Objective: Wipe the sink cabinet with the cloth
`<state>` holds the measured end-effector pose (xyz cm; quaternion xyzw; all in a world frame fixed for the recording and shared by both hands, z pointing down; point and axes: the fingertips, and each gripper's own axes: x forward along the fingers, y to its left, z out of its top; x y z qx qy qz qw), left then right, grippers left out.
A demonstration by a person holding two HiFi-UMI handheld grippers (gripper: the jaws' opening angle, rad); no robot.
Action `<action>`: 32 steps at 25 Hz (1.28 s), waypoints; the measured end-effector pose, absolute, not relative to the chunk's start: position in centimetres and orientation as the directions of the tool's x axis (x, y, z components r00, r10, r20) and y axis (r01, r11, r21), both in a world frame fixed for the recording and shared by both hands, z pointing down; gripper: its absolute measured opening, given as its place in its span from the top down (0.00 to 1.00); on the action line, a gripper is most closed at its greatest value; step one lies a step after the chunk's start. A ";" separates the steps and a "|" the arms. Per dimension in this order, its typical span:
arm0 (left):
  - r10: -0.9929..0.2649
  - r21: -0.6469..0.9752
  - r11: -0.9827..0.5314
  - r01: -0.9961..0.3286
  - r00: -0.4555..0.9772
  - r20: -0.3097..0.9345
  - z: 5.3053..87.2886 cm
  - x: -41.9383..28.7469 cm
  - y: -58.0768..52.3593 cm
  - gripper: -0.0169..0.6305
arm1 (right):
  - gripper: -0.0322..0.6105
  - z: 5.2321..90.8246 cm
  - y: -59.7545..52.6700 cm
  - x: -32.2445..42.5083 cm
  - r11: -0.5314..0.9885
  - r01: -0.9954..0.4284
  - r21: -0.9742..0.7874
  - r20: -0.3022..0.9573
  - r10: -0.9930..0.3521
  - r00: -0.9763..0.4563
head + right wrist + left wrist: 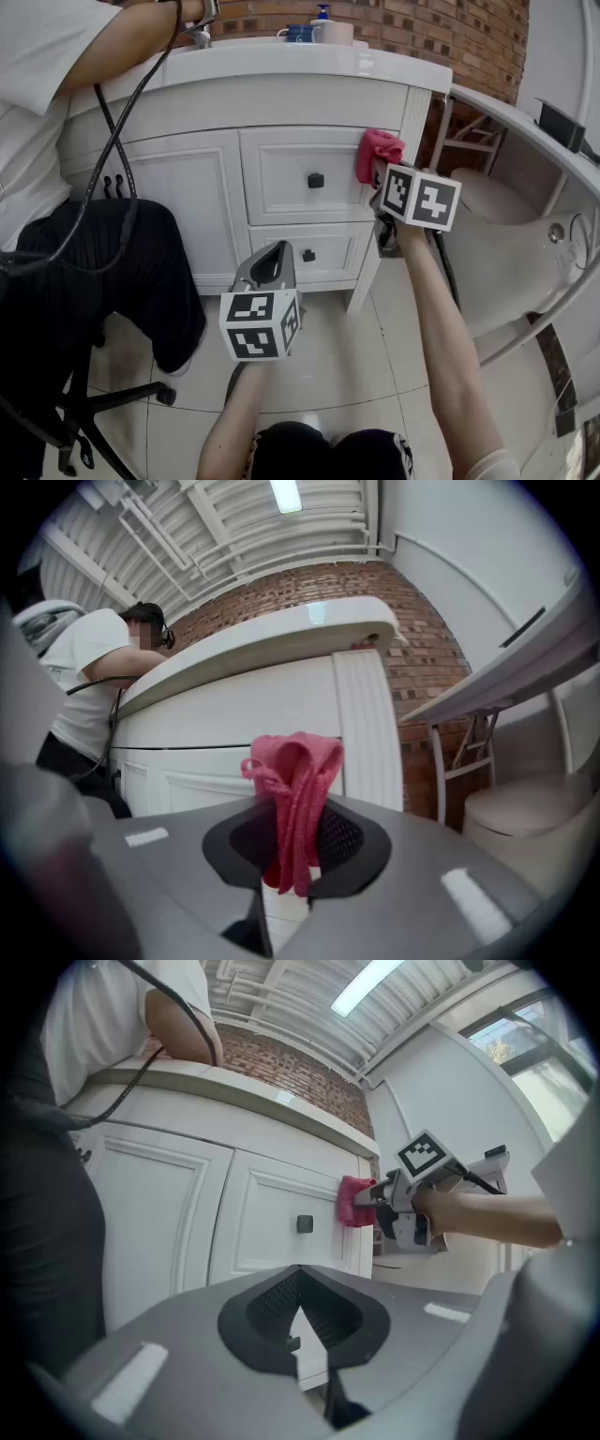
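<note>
The white sink cabinet (202,192) fills the upper middle of the head view, with two drawers that have dark knobs (316,180). My right gripper (380,173) is shut on a pink cloth (378,150) and holds it against the upper drawer's right edge, beside the cabinet's fluted corner post (364,733). In the right gripper view the cloth (295,785) stands bunched up out of the shut jaws, close to the cabinet front. My left gripper (279,249) hangs low in front of the lower drawer, shut and holding nothing. It looks up at the cabinet (169,1213) and the cloth (354,1202).
A person (56,112) in a white shirt and black trousers sits on an office chair (84,403) at the left, leaning on the countertop with a black cable (112,150) hanging down. A white toilet (511,234) and a folding table's legs (459,752) stand right of the cabinet. Bottles (314,28) are on the counter.
</note>
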<state>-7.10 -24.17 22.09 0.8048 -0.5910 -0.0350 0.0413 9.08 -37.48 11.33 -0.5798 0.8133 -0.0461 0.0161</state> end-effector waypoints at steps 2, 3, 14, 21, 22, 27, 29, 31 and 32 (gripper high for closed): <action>-0.954 0.104 -0.299 -0.949 0.299 -0.013 22.0 -6.7 -24.5 0.95 | 0.86 10.9 -37.8 11.9 0.269 -0.959 -0.087 0.023 -0.962 -0.272; -0.954 0.105 -0.298 -0.949 0.298 -0.018 22.0 -6.6 -24.6 0.95 | 0.86 10.7 -37.7 13.0 0.244 -0.966 -0.084 0.018 -0.969 -0.246; -0.978 0.159 -0.203 -0.966 0.209 0.018 24.7 -12.2 -24.3 0.95 | 0.86 14.7 -31.1 -13.2 0.670 -0.742 -0.020 0.032 -0.742 -0.670; -0.980 0.169 -0.180 -0.969 0.192 0.054 26.3 -13.7 -24.5 0.95 | 0.86 17.5 -34.1 -11.4 0.564 -0.825 -0.013 0.069 -0.823 -0.564; -0.979 0.171 -0.183 -0.968 0.195 0.056 26.4 -13.6 -24.7 0.95 | 0.86 17.5 -34.4 -9.5 0.535 -0.844 -0.028 0.063 -0.842 -0.536; -0.976 0.162 -0.203 -0.966 0.213 0.051 26.6 -11.7 -25.1 0.95 | 0.86 17.5 -34.9 -1.5 0.472 -0.878 -0.083 0.061 -0.877 -0.477; -0.975 0.167 -0.204 -0.965 0.215 0.052 26.9 -11.1 -25.2 0.95 | 0.86 17.3 -35.3 0.6 0.447 -0.893 -0.048 0.059 -0.891 -0.450; -0.973 0.167 -0.209 -0.964 0.222 0.064 27.4 -10.4 -25.3 0.95 | 0.86 17.5 -36.3 3.9 0.382 -0.922 -0.055 0.066 -0.920 -0.385; -0.972 0.163 -0.213 -0.963 0.227 0.069 27.6 -10.0 -25.2 0.95 | 0.86 17.7 -36.8 5.9 0.344 -0.937 -0.065 0.073 -0.934 -0.349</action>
